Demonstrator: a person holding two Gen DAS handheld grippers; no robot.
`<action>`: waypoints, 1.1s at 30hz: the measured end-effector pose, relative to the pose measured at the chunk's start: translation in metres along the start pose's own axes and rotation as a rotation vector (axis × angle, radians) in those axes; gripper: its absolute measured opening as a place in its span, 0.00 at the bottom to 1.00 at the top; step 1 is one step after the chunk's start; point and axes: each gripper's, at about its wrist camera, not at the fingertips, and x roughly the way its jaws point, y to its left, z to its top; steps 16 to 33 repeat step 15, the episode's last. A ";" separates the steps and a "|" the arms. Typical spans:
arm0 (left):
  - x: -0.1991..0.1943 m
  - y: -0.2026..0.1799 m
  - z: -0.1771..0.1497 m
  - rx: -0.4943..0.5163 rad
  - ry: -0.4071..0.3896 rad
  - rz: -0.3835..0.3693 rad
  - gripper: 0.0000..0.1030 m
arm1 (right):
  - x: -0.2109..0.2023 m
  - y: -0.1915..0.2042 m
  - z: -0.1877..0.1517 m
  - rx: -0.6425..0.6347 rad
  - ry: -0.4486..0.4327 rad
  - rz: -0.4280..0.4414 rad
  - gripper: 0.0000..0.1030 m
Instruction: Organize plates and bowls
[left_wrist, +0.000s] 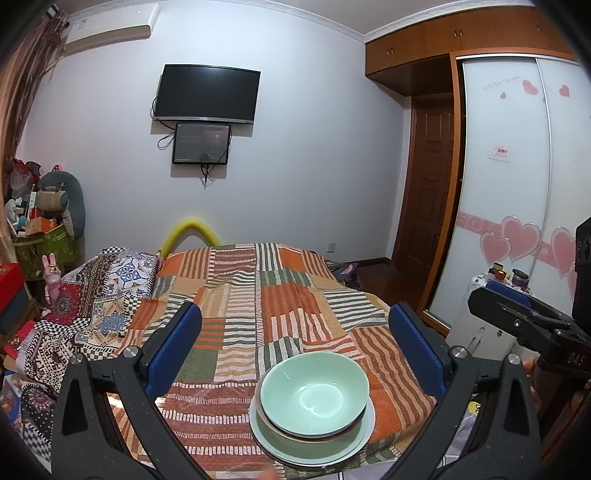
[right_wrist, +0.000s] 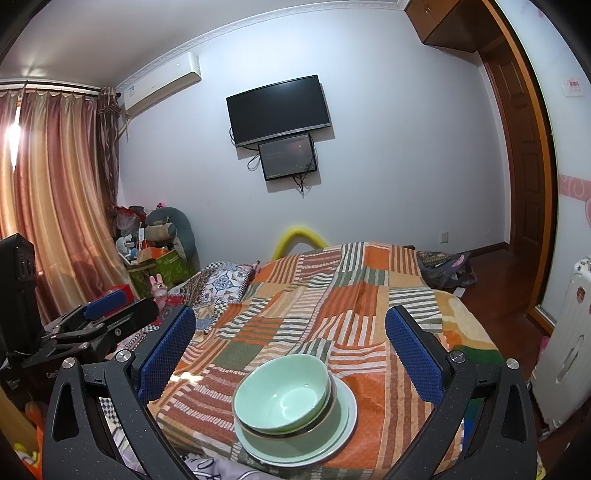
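Two claws, left claw (left_wrist: 295, 347) and right claw (right_wrist: 290, 350), hover with jaws spread apart and empty over a green bowl (left_wrist: 314, 391) nested on plates (left_wrist: 314, 443), stacked at the bed's (left_wrist: 280, 295) near edge, seemingly already tidied.

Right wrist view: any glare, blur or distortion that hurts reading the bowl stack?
Right wrist view: bright flare on the curtain at far left, strong fisheye bending, yet the green bowl stays sharp. Left wrist view: even light, soft sheen inside the bowl, dark vignette at the corners.
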 end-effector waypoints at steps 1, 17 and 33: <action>0.000 -0.001 0.000 0.004 0.000 -0.001 1.00 | 0.000 0.000 -0.001 0.000 0.000 -0.001 0.99; 0.003 0.000 0.000 -0.008 0.010 -0.017 1.00 | 0.003 -0.001 -0.004 0.009 0.012 -0.002 0.99; 0.003 0.000 0.000 -0.008 0.010 -0.017 1.00 | 0.003 -0.001 -0.004 0.009 0.012 -0.002 0.99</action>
